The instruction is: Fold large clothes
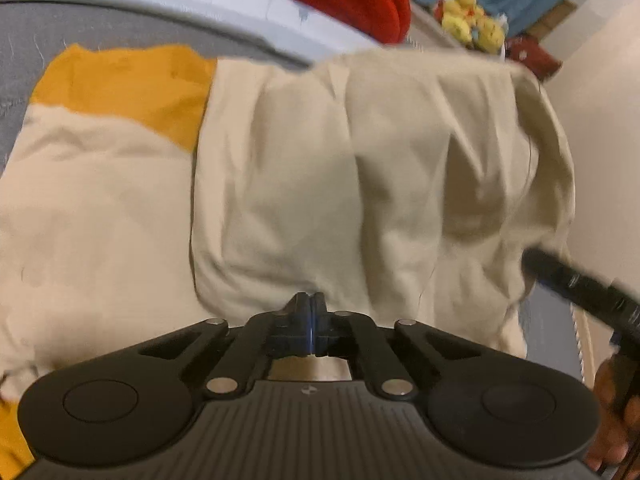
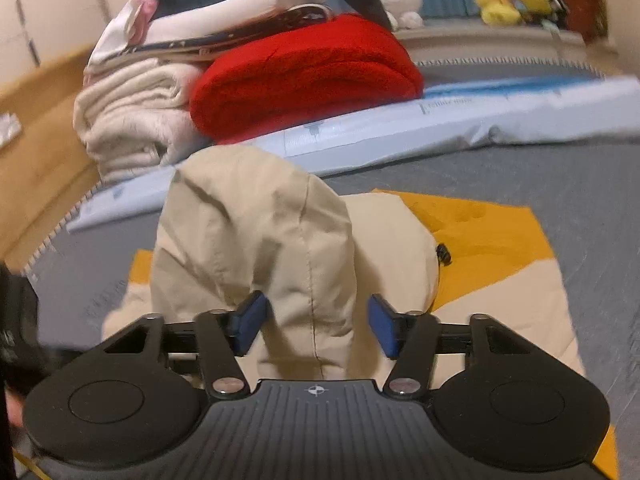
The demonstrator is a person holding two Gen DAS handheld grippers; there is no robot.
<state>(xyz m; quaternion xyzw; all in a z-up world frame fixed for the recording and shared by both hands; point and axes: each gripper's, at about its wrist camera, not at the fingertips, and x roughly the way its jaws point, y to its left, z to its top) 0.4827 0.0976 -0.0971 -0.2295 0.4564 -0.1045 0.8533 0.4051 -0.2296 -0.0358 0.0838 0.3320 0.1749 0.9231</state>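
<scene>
Cream and mustard-yellow jacket [image 2: 460, 280], lying partly folded and rumpled on the grey bedcover [image 2: 540, 172], its cream hood [image 2: 256, 240] bunched up high in the middle, yellow panels spread flat beyond.

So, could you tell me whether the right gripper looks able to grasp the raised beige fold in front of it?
Probably yes: the right gripper has its jaws apart on either side of the beige jacket's raised fold, and nothing lies between them and the cloth.
</scene>
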